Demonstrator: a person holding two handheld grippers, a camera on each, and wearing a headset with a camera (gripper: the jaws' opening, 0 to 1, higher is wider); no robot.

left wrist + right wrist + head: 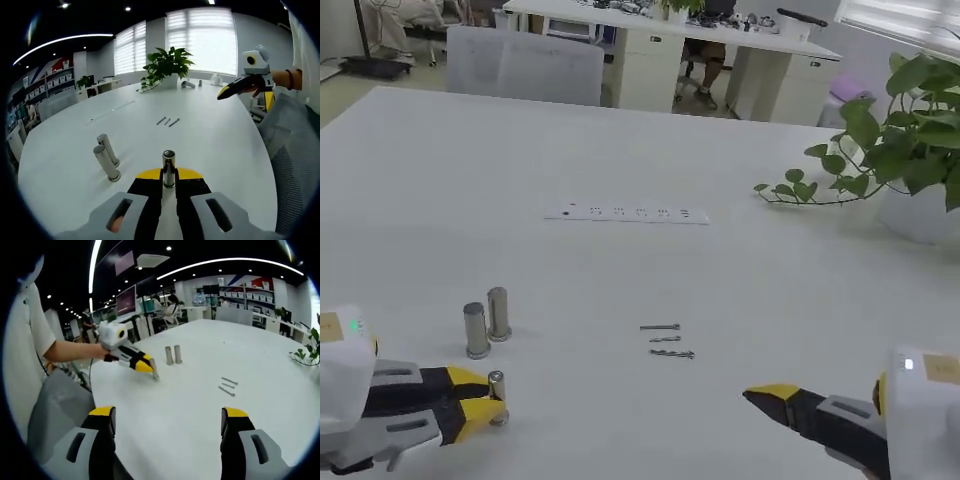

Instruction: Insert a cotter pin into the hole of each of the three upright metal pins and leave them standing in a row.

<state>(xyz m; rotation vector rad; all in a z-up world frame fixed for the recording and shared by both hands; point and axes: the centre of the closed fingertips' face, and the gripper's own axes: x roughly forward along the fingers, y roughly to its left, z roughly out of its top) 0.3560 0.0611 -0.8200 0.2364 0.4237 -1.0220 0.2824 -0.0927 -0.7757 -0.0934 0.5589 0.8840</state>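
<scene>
Your left gripper (168,180) clamps one upright metal pin (168,161); your right gripper (169,416) holds its jaws wide apart.

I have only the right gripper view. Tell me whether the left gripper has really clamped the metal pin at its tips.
Observer: Yes. In the left gripper view the left gripper is shut on the metal pin, which stands upright between its yellow tips.
Operator: Good. Now report anything lying beyond the cotter pins.
Observer: In the head view a white power strip lies flat on the far side of them, well apart from all three.
</scene>
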